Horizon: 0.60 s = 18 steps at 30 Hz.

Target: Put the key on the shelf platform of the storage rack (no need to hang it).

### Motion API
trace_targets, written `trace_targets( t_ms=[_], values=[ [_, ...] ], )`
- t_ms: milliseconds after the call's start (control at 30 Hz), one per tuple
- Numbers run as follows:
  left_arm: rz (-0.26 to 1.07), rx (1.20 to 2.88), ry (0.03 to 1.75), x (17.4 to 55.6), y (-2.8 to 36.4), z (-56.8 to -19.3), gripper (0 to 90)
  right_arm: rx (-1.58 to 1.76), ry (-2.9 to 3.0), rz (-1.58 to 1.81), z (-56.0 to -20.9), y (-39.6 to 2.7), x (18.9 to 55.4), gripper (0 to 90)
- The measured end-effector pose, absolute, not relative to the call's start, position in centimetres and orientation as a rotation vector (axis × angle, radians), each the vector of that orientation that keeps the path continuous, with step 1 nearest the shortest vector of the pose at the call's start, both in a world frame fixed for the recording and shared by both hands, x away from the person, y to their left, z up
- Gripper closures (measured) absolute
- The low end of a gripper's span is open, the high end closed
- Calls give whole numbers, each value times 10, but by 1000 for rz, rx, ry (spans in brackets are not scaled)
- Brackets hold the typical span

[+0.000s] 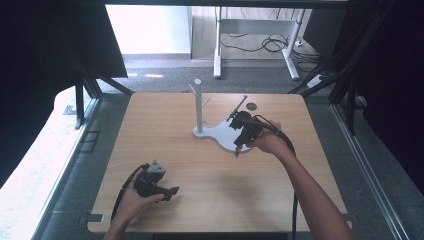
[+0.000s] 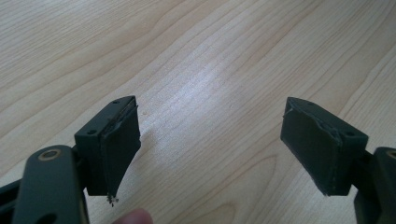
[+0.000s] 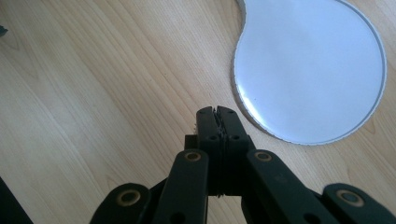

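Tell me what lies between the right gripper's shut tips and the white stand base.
Nothing: in the right gripper view, a narrow strip of bare wooden table separates the right gripper from the white base.

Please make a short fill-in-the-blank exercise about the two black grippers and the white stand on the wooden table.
1. The jaws of the left gripper stand ____.
2. The jaws of the right gripper are ____, with nothing between them.
3. The right gripper is beside the flat base of the ____ stand with an upright post.
4. The light wooden table lies beneath both ____.

Missing words: open; shut; white; grippers
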<state>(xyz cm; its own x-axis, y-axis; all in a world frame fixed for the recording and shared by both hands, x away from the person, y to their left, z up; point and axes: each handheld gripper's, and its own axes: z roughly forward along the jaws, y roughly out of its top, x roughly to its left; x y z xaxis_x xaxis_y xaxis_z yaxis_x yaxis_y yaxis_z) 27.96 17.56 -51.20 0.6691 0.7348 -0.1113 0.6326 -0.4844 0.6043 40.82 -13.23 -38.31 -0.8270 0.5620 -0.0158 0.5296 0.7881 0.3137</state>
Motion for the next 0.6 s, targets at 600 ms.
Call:
trace_targets(
  t_ms=[600],
  values=[
    [214, 2280, 1029, 280, 171, -514, 201, 892, 2860, 433, -387, -126, 418, 900]
  ],
)
